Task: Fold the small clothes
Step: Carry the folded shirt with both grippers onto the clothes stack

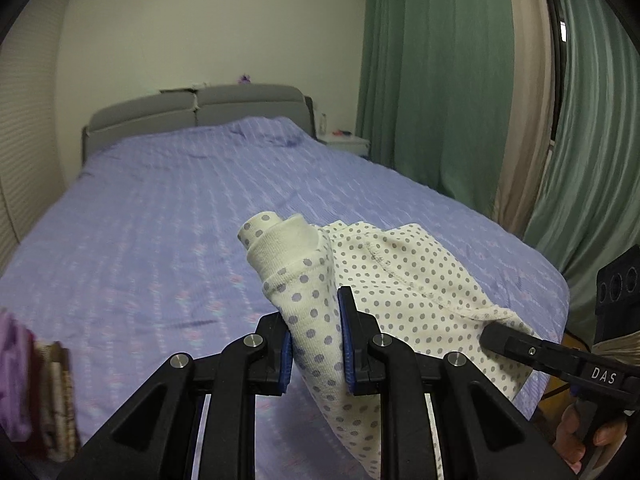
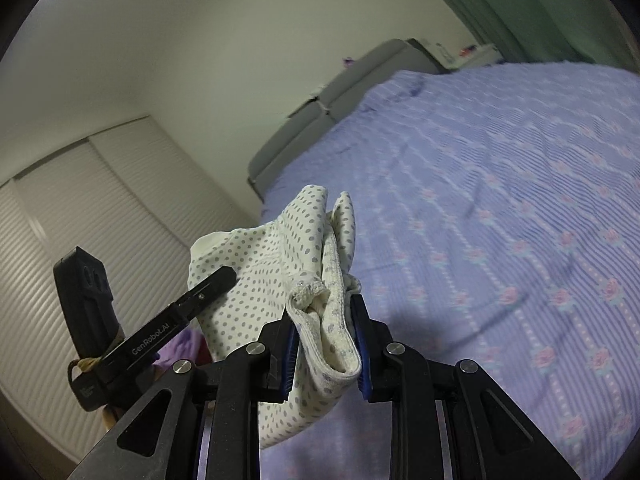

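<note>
**Spotted garment held up between two grippers**

Above the lilac bedspread (image 1: 168, 208) we go, and both grippers have the cloth! The left gripper (image 1: 316, 344) is clamped on a bunched fold of the cream garment with grey dots (image 1: 400, 280), its blue pads (image 1: 347, 344) pressing the fabric from both sides. A ribbed cuff (image 1: 288, 240) pokes up past the fingertips, rolled over on itself.

Over on the right side of that view comes the right gripper (image 1: 496, 334), its black finger meeting the far edge of the same garment, with the person's hand (image 1: 576, 436) wrapped round the handle below it.

Switch to the right wrist view: the right gripper (image 2: 326, 344) is clenched on a folded hem, a thick double layer of the garment (image 2: 272, 256) squeezed between the pads. The rest of the cloth hangs down below the jaws and stretches off to the left, where the left gripper (image 2: 224, 274) has its own hold.

So the garment is lifted clear, strung between the two tools over the near end of the bed. A grey headboard (image 1: 196, 108) sits at the far end, green curtains (image 1: 432, 80) hang on the right, and a stack of folded fabrics (image 1: 36, 392) waits at the left edge, too blurred to tell apart.
</note>
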Demonstrator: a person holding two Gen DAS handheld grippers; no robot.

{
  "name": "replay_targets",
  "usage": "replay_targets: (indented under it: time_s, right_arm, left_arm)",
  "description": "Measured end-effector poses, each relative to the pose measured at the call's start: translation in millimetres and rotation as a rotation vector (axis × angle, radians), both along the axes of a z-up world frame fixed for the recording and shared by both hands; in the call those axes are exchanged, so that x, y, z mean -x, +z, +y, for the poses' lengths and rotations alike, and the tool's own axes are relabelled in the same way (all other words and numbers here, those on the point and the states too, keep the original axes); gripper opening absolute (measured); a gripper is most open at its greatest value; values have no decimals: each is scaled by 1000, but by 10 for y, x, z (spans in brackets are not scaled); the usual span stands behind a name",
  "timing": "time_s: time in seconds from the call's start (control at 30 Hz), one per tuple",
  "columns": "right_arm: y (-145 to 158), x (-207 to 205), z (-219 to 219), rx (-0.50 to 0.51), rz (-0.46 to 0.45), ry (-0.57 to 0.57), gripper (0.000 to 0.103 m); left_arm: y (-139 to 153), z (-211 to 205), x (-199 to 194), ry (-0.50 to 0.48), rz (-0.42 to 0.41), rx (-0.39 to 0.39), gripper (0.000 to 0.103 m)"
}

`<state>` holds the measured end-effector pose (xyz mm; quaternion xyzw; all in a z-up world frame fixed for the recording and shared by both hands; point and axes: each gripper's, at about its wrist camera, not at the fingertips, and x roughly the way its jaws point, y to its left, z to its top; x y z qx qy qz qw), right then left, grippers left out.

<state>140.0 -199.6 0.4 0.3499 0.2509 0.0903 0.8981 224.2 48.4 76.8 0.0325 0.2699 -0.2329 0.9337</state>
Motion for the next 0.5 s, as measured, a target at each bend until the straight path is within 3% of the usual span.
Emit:
replay_targets:
  time_s: [0.23, 0.5]
  right_arm:
    - [299, -58, 608, 34, -58, 91, 26]
    - [544, -361, 1503, 54, -107, 231, 25]
  left_arm:
    - [356, 695, 288, 87, -73, -33, 21]
    - [648, 1680, 336, 191, -102, -87, 21]
